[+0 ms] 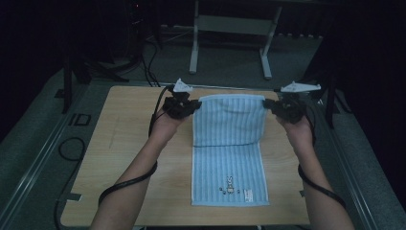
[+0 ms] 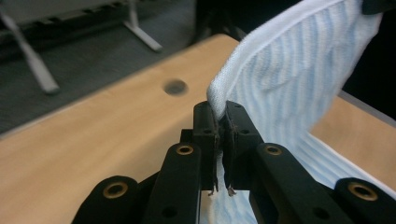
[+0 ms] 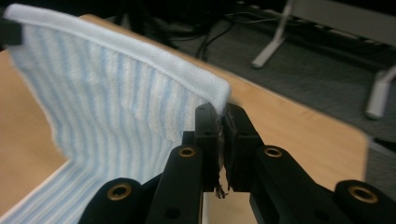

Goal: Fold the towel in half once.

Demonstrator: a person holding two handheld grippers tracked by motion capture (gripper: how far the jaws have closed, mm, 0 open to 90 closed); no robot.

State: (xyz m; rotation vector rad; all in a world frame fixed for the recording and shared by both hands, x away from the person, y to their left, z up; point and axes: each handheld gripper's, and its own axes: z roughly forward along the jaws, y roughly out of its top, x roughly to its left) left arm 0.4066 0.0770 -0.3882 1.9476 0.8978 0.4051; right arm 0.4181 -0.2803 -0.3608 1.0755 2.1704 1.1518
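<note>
From the high view, I have the left hand-held gripper (image 1: 190, 107) clamped on the far left corner of the striped towel (image 1: 229, 163) and the right hand-held gripper (image 1: 271, 107) clamped on the far right corner. The far edge hangs lifted between them, running straight across, while the near half with the little embroidered figure lies flat on the counter (image 1: 119, 158). The towel's long axis runs from that raised edge toward me, so I judge that a fold means carrying both corners along that line to the near hem. Both hands sit level and equally far from it.

In the left gripper view, my left hand-held gripper (image 2: 218, 112) has its jaws pinched tight on the white hem, with the towel (image 2: 289, 79) rising up and to the right.

In the right gripper view, my right hand-held gripper (image 3: 220, 116) grips the other corner likewise; the towel (image 3: 107, 107) stretches leftward and sags down to the counter (image 3: 299, 135).
</note>
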